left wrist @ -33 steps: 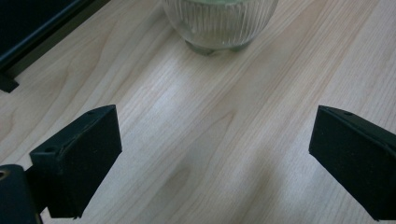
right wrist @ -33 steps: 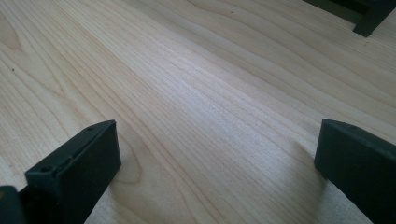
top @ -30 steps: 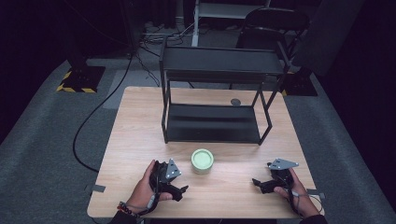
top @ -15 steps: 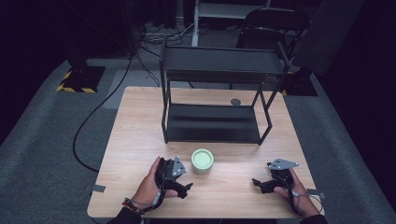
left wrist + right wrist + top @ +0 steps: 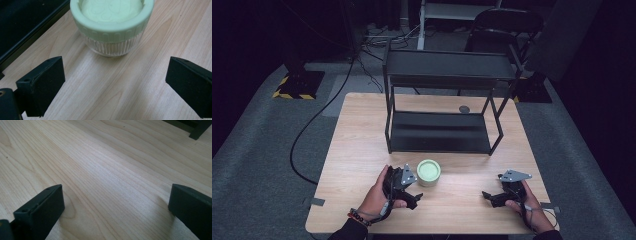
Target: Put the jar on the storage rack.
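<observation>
A small ribbed glass jar (image 5: 428, 172) with a pale green lid stands on the wooden table (image 5: 362, 145), just in front of the black shelf. My left gripper (image 5: 412, 192) sits right beside it on the left, open. In the left gripper view the jar (image 5: 111, 23) stands upright a little beyond the gap between the two wide-apart jaws, which hold nothing. My right gripper (image 5: 490, 196) rests near the table's front right, open. In the right gripper view its jaws stand wide apart over bare wood (image 5: 112, 177).
A black two-level metal shelf rack (image 5: 447, 100) stands at the middle back of the table. A small round dark disc (image 5: 464, 109) lies behind it. Grey tape (image 5: 314, 202) marks the front left corner. A chair (image 5: 507, 30) stands beyond the table.
My left gripper has moved forward and right toward the jar. The right gripper has stayed where it was.
</observation>
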### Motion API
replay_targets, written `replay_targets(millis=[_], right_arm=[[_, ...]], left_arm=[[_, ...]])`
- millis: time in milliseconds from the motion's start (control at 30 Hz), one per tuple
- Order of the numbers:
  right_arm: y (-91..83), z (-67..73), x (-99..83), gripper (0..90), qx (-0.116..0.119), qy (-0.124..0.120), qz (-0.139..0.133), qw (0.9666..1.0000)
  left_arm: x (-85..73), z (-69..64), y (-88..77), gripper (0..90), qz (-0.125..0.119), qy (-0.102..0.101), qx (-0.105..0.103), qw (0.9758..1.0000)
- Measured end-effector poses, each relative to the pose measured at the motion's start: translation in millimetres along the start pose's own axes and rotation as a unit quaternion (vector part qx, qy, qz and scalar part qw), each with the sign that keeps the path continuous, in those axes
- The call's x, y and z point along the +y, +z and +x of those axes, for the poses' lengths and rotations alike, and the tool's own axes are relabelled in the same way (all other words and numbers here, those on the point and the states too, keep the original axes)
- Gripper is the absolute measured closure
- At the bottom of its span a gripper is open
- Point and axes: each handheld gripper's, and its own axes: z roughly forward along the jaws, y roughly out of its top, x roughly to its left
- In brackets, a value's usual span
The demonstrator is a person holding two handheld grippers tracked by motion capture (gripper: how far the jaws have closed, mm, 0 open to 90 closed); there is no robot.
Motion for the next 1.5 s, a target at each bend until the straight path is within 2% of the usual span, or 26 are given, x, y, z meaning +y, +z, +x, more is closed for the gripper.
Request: replay_targets(millis=[367, 633, 1200, 1500], right_arm=[[0.0, 0.0, 0.0, 0.2, 0.000, 0.000, 0.000, 1.0000], [0.0, 0.0, 0.0, 0.2, 0.000, 0.000, 0.000, 1.0000], [0.0, 0.0, 0.0, 0.2, 0.000, 0.000, 0.000, 1.0000], [0.0, 0.0, 0.0, 0.2, 0.000, 0.000, 0.000, 1.0000]], left_arm=[[9.9, -0.3, 6.4, 2.1, -0.001, -0.006, -0.002, 1.0000], [14.9, 0.5, 13.2, 2.1, 0.000, -0.004, 0.002, 1.0000], [26.0, -0.4, 22.8, 2.1, -0.005, 0.000, -0.006, 1.0000], [30.8, 0.8, 29.6, 2.1, -0.009, -0.003, -0.002, 1.0000]])
